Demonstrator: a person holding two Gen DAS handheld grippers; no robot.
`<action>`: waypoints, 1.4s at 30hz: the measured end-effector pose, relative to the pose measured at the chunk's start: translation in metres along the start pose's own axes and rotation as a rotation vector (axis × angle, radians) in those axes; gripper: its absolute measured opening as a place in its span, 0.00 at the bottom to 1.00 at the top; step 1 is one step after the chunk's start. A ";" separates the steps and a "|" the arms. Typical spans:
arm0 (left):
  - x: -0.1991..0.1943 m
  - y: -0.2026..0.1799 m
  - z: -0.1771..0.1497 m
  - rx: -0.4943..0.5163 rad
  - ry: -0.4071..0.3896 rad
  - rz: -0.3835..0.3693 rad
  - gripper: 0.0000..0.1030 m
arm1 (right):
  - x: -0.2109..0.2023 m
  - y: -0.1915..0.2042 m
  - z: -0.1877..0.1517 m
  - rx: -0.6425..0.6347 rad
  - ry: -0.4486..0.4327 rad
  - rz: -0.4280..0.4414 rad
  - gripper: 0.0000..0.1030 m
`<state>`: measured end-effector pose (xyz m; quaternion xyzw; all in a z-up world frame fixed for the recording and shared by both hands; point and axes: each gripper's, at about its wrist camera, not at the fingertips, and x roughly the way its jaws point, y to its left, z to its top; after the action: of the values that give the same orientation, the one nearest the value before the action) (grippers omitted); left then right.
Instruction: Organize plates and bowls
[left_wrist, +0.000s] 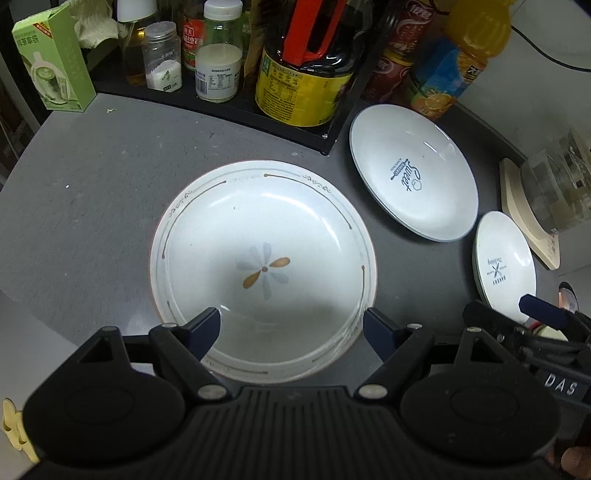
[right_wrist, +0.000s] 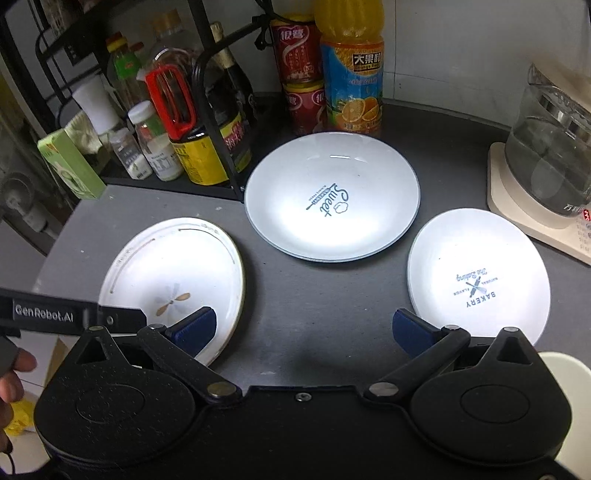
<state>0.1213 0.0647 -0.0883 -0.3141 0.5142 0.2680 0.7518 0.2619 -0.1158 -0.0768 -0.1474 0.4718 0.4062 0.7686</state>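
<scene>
Three white dishes lie apart on the dark grey table. The flower plate (left_wrist: 264, 269) (right_wrist: 173, 284) is at the left, and my left gripper (left_wrist: 291, 330) hangs open over its near rim with nothing between its fingers. The "Sweet" plate (left_wrist: 412, 171) (right_wrist: 332, 197) lies at the back middle. The smaller "Bakery" plate (left_wrist: 504, 264) (right_wrist: 478, 277) lies at the right. My right gripper (right_wrist: 304, 330) stands open above bare table between the flower plate and the Bakery plate, holding nothing. In the left wrist view it (left_wrist: 543, 314) reaches in beside the Bakery plate.
A black rack (right_wrist: 221, 122) of bottles and jars fills the back left, with a green carton (left_wrist: 51, 59) beside it. An orange juice bottle (right_wrist: 351, 70) and red cans (right_wrist: 299, 74) stand behind the Sweet plate. A glass kettle (right_wrist: 554, 158) on a cream base sits at the right.
</scene>
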 end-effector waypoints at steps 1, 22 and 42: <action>0.002 0.000 0.002 0.002 0.004 -0.003 0.81 | 0.001 0.000 0.001 0.000 0.003 -0.006 1.00; 0.036 -0.029 0.074 0.113 -0.035 -0.120 0.79 | 0.033 -0.019 0.044 0.042 0.005 -0.093 1.00; 0.097 -0.034 0.113 0.014 -0.026 -0.219 0.44 | 0.092 -0.077 0.088 0.147 -0.011 -0.140 0.62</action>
<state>0.2463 0.1349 -0.1424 -0.3594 0.4688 0.1848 0.7854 0.3944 -0.0655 -0.1220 -0.1208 0.4844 0.3166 0.8065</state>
